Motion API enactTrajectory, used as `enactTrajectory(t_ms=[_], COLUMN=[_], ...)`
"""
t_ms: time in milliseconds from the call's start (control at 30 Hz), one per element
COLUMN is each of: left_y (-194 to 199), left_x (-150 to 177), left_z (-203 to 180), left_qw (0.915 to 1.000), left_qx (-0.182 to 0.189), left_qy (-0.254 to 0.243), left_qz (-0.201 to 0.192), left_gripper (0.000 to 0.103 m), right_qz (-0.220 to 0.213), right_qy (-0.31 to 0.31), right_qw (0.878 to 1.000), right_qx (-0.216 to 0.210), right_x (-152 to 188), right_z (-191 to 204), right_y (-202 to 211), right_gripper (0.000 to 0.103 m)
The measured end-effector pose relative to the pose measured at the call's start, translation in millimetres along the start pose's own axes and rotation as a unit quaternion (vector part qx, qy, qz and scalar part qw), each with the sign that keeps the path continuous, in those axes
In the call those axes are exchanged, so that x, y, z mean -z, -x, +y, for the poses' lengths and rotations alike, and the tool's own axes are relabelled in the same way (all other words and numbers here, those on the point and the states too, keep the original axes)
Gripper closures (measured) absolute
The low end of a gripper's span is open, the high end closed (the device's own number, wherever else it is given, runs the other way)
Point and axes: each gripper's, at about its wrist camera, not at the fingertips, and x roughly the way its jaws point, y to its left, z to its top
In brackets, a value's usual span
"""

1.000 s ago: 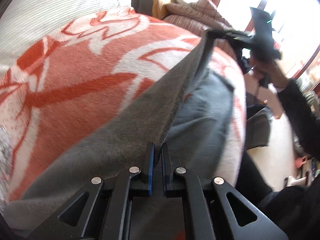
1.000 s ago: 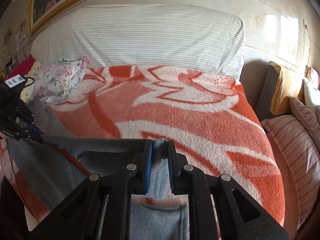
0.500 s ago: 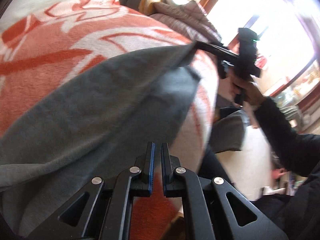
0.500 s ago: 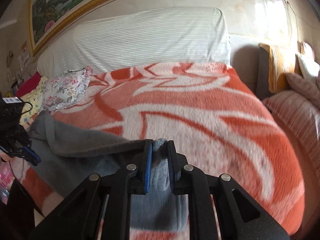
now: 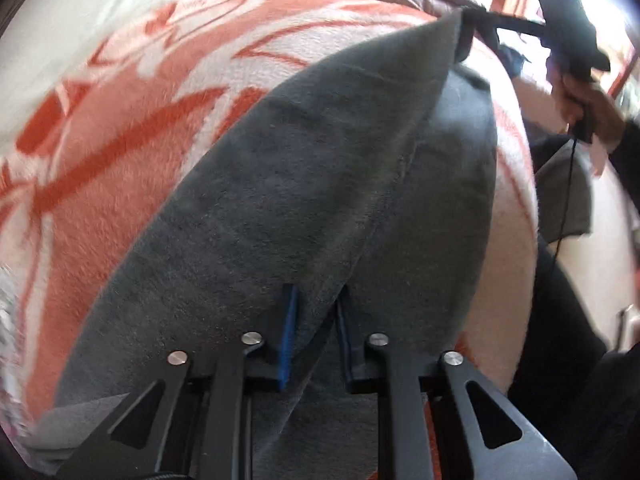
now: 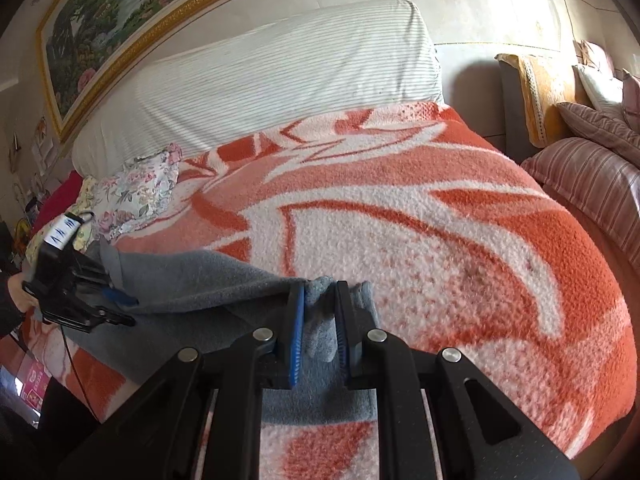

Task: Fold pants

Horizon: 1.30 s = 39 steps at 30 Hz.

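Grey fleece pants [image 5: 320,184] lie along the near edge of the orange-and-white blanket [image 5: 120,128], one layer doubled over another. My left gripper [image 5: 316,312] is shut on the pants' near end, with cloth pinched between the blue pads. My right gripper [image 6: 320,312] is shut on the far end of the pants [image 6: 192,292], a bunch of cloth poking up between the pads. In the left wrist view the right gripper [image 5: 472,28] holds the far corner. In the right wrist view the left gripper [image 6: 116,300] shows at the left edge.
The blanket [image 6: 440,240] covers a bed with a striped white bolster [image 6: 280,72] at the back. A floral cloth [image 6: 136,192] lies at the back left. Striped pink cushions [image 6: 592,176] sit at the right. A grey cloth [image 5: 568,196] lies off the bed edge.
Both grippers have come down toward the bed with the pants. The upper layer has dropped onto the lower one and lies flatter. Both jaws stand a little wider around thicker cloth.
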Motion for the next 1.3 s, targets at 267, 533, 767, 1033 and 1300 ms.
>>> enactTrajectory(t_ms=[267,533,767,1033,1300], left_y=[49.3,32.6,47.2,32.1,44.9], left_x=[8.5,5.5,1.0,7.8,6.1], left_z=[17.0,31.0,39.0,49.2,37.0], left_qw=[0.9967,0.9957,0.9964,0.9948,0.9976], left_qx=[0.044,0.048,0.056,0.06,0.031], left_qy=[0.053,0.079,0.062,0.082,0.057], left_qz=[-0.043,-0.006,-0.013,0.007,-0.026], left_gripper=[0.093,0.088,0.087,0.096,0.102], right_qz=[-0.033,-0.021,-0.015,-0.018,-0.023], right_qy=[0.043,0.052,0.052,0.049,0.051], right_qw=[0.999,0.998,0.999,0.999,0.998], right_qx=[0.001,-0.004,-0.001,-0.005,-0.002], right_x=[-42.8,-42.7,-39.4,-42.4,-49.0], right_z=[16.9,21.5,17.3,17.7,19.7], right_y=[-1.3,-5.0,-1.1,-3.9,-2.4], right_gripper=[0.087,0.087,0.087,0.087,0.087])
